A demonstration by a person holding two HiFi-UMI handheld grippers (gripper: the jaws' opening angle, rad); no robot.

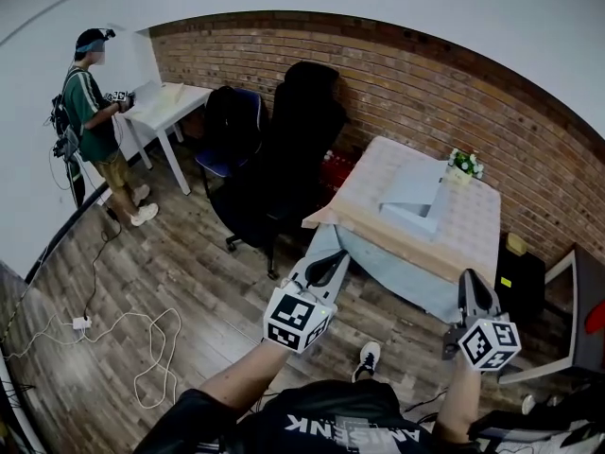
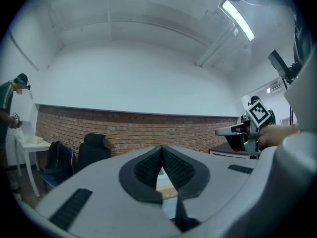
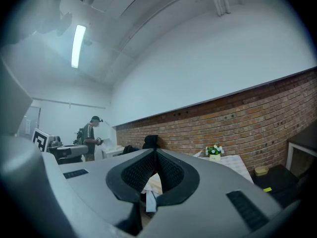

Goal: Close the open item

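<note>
- My left tongs (image 1: 329, 267) are pressed together and pinch nothing. My right tongs (image 1: 472, 289) are the same. Both hang near the front edge of the bench (image 1: 477, 230).
- The grey box (image 1: 416, 200) sits in the middle of the bench with its lid up.
- I think tongs pressed together could slip off the lid, or shove the whole box along the bench.
- A hard push might knock over the flowers (image 1: 464, 164) at the back of the bench.

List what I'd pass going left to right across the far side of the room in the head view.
Person in a green shirt, white table, blue chair, black office chair, open grey item, flower pot.
</note>
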